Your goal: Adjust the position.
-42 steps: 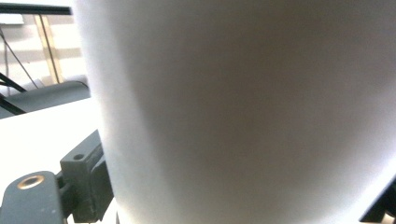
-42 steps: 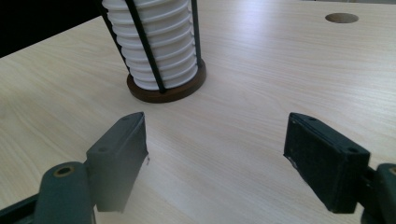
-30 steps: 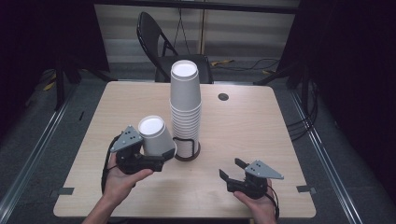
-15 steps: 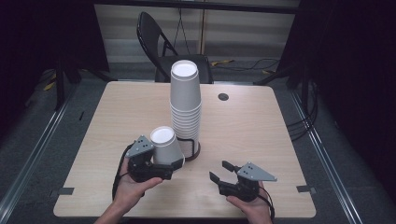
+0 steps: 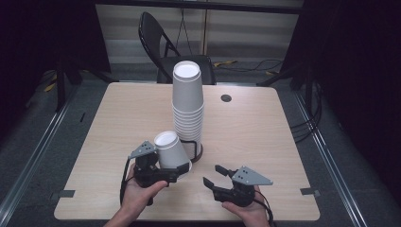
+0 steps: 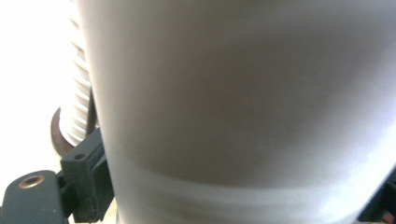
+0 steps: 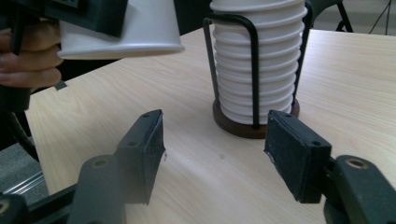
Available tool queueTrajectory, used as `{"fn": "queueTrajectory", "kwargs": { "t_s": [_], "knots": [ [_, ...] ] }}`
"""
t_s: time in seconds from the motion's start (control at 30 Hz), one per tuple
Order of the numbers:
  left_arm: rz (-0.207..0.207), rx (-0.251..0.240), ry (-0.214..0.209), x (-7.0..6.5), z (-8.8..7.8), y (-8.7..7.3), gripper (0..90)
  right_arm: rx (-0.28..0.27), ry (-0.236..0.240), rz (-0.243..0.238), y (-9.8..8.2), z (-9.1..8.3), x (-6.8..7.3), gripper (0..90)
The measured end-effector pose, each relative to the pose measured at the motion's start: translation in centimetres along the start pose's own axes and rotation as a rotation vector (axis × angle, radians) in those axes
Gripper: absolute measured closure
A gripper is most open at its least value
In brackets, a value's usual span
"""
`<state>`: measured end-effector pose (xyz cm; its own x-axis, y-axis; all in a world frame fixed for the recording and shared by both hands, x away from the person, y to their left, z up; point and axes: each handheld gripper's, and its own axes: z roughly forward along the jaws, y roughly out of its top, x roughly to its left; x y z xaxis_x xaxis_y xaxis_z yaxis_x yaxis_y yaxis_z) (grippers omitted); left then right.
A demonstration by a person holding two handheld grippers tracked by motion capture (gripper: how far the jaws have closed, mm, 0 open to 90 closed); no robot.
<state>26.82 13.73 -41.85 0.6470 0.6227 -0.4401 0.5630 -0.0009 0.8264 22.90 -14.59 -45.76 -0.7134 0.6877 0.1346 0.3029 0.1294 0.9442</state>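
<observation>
A tall stack of upside-down white paper cups (image 5: 188, 104) stands in a black wire holder (image 5: 197, 145) on a round wooden base, mid-table. My left gripper (image 5: 177, 167) is shut on one white cup (image 5: 170, 150), held tilted and bottom-up just left of the holder. That cup (image 6: 247, 102) is so near in the left gripper view that it blocks most of it. My right gripper (image 5: 213, 175) is open near the front edge; its jaws have just been closing a little, with nothing between them. In the right gripper view it (image 7: 217, 144) faces the stack (image 7: 257, 56), and the held cup (image 7: 126, 28) shows at upper left.
The light wooden table (image 5: 260, 132) has a small round cable hole (image 5: 226, 98) near its far edge. A black folding chair (image 5: 161, 42) stands behind the table. Dark floor and metal rails run along both sides.
My left gripper has sunk and come nearer the front edge with the cup, which now leans by the holder. The right gripper has slid left and its jaws stand narrower.
</observation>
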Motion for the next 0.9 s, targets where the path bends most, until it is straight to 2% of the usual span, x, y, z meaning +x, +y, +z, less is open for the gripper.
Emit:
{"fn": "queueTrajectory", "kwargs": {
  "t_s": [0.07, 0.2, 0.33, 0.47, 0.73, 0.9],
  "knots": [
    [-0.049, 0.001, -0.017, 0.1, 0.2, -0.2, 10.7, -0.006, 0.006, -0.007, 0.2, 0.1, 0.2, 37.2],
    [-0.082, -0.012, -0.035, 0.1, 0.1, -0.2, 10.7, -0.018, 0.008, -0.023, 0.8, 0.2, 0.5, 38.1],
    [-0.142, -0.037, -0.066, 0.2, 0.0, -0.2, 10.7, -0.037, 0.009, -0.045, 1.1, 0.6, 0.9, 39.9],
    [-0.206, -0.029, -0.089, 0.5, 0.0, -0.6, 10.8, -0.03, 0.022, -0.073, 1.1, 1.1, 1.4, 41.3],
    [-0.224, -0.023, -0.086, 0.0, 0.2, -1.0, 10.7, -0.078, 0.047, -0.107, 1.2, 1.6, 2.1, 49.2],
    [-0.291, -0.015, -0.114, 0.0, 0.5, -1.3, 10.8, -0.091, 0.046, -0.134, 1.3, 2.0, 2.3, 51.5]
  ]
}}
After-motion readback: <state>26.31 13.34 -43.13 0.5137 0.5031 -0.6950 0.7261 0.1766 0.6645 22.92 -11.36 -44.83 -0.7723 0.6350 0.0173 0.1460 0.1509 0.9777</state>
